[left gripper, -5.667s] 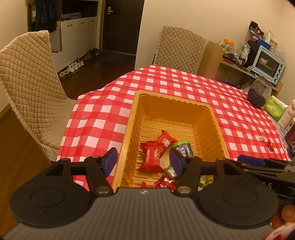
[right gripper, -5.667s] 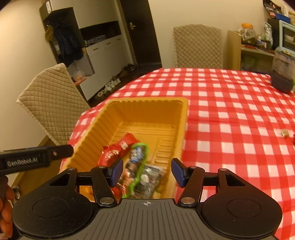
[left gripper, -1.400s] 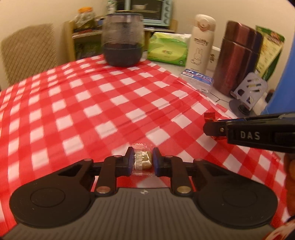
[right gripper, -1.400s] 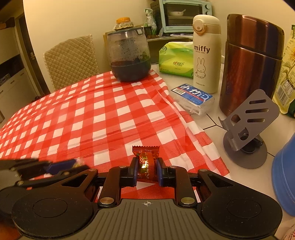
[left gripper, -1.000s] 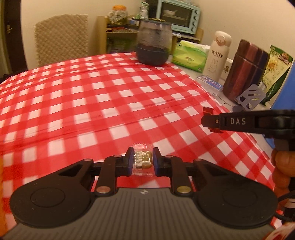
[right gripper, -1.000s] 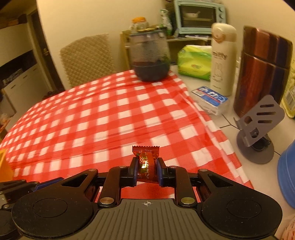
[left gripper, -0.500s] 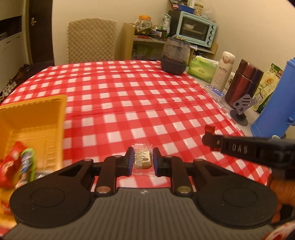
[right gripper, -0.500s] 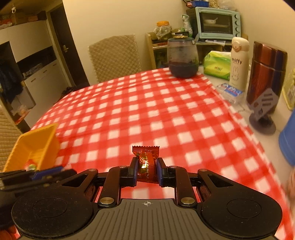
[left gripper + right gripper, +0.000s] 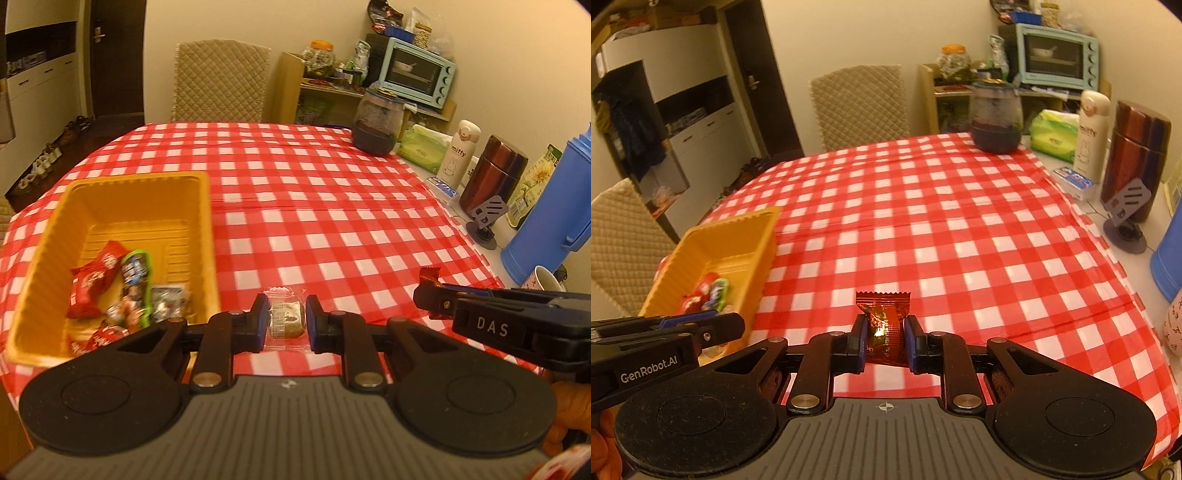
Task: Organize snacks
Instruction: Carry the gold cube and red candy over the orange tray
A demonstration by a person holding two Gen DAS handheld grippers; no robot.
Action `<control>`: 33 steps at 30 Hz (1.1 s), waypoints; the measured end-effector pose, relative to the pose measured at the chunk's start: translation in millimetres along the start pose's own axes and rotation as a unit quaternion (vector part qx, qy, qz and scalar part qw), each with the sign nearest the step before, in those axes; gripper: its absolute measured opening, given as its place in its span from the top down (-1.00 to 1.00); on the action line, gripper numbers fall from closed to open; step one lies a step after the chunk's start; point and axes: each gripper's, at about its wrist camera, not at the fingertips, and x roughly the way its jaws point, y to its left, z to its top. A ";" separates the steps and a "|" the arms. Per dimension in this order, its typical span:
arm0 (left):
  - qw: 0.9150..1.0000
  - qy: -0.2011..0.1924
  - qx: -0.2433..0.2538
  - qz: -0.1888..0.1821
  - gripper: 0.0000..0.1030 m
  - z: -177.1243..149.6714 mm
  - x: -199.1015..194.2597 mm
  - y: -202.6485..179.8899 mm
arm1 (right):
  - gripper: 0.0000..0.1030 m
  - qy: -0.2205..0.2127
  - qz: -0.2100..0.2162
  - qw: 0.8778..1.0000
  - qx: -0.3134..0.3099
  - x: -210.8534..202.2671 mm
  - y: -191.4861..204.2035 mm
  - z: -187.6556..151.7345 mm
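Left gripper (image 9: 284, 320) pinched a small clear-wrapped candy (image 9: 286, 319); right gripper (image 9: 885, 338) pinched a red-wrapped candy (image 9: 885, 325). Both were held above the checked tablecloth (image 9: 332, 206), to the right of the yellow tray (image 9: 207, 206), which already held several snacks (image 9: 110, 284). Risks, as judged: each grip sat on a slippery wrapper, so a jolt could shake a candy loose short of the tray. The grippers were close together and could knock. Releasing over the rim could bounce a candy back onto the cloth.
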 end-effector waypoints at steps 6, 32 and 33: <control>1.000 -0.004 -0.008 0.014 0.63 -6.1 -21.3 14.3 | 0.59 0.000 0.018 1.000 -0.020 -6.8 26.7 -4.8; 0.998 -0.016 -0.046 0.044 0.63 -15.0 -53.2 62.7 | 0.59 0.011 0.061 0.995 -0.080 5.3 91.0 -10.7; 0.998 -0.016 -0.046 0.045 0.63 -15.0 -53.3 64.0 | 0.59 0.011 0.063 0.995 -0.080 6.0 92.2 -10.6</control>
